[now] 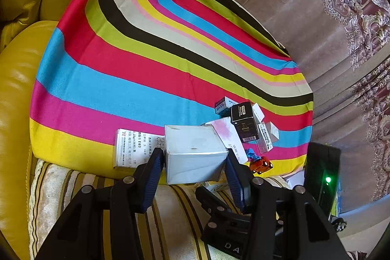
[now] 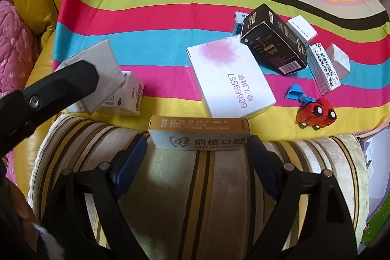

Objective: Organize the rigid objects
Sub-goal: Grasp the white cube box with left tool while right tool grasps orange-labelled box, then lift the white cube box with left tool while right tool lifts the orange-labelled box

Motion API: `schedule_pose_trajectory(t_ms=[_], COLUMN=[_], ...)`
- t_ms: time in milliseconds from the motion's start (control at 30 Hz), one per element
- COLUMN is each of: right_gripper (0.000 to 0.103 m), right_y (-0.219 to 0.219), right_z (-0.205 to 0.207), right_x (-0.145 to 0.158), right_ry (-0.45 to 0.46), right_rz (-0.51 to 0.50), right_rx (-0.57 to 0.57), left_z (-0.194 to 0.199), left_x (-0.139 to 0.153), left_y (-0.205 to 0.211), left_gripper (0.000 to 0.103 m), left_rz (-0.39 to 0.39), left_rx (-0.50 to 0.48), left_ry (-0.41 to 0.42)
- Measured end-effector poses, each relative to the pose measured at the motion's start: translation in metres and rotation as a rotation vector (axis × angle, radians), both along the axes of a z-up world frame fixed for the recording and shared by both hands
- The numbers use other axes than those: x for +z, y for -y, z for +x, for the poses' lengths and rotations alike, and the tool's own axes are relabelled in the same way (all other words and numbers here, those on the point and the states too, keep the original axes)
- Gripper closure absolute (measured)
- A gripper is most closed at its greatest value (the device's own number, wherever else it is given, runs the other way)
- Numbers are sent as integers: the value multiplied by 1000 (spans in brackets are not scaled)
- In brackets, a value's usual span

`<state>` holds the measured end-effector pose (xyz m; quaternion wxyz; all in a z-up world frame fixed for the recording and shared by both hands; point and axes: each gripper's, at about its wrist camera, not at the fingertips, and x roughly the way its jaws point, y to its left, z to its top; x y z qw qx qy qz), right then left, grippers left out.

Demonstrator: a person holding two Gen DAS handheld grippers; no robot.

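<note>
My left gripper [image 1: 195, 157] is shut on a plain grey box [image 1: 192, 152], held just above the striped cloth [image 1: 121, 65]; the same box shows in the right wrist view [image 2: 97, 74] with the left finger over it. My right gripper [image 2: 197, 143] is shut on a gold and white dental box [image 2: 198, 135] at the cloth's near edge. A white medicine box [image 1: 131, 148] lies beside the grey box. A white box with a pink flower [image 2: 229, 79], a black box [image 2: 273, 40], small white boxes [image 2: 324, 67] and a red toy car [image 2: 315, 113] lie to the right.
The striped cloth covers a yellow leather sofa [image 1: 17, 89]. A striped beige cushion [image 2: 195, 187] lies under both grippers. A blue toy piece [image 2: 296, 91] lies by the car. A pink quilted item [image 2: 14, 48] is at the far left. A curtain [image 1: 341, 28] hangs behind.
</note>
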<state>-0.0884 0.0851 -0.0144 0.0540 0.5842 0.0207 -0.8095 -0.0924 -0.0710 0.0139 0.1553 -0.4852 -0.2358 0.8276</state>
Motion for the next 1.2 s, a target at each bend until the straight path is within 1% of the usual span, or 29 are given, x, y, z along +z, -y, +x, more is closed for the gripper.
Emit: schedule_pose_trajectory(t_ms=[100, 167, 267, 633, 900, 933, 1033, 1200], right_gripper=[17, 19, 19, 19, 19, 19, 19, 19], right_y=[0, 1, 1, -21, -50, -55, -65, -80], right_z=[-3, -3, -2, 16, 30, 32, 36, 34], right_x=[-3, -6, -5, 17, 34, 36, 42, 44], right_ry=[14, 11, 0, -80, -131, -139, -166, -196], right_rz=[-3, 2, 3, -29, -31, -33, -26, -19], right_rx=[-4, -2, -4, -23, -56, -64, -77, -109], left_z=[0, 1, 2, 6, 6, 6, 5, 5], left_x=[-1, -1, -1, 1, 1, 1, -1, -2], left_y=[-1, -2, -3, -14, -42, -46, -58, -76], left_gripper=[52, 52, 52, 52, 52, 52, 52, 52], left_rz=[-1, -2, -6, -23, -28, -19, -24, -40], left_rx=[2, 2, 1, 2, -23, -44, -55, -75], left_ry=[2, 2, 4, 6, -2, 1, 2, 3])
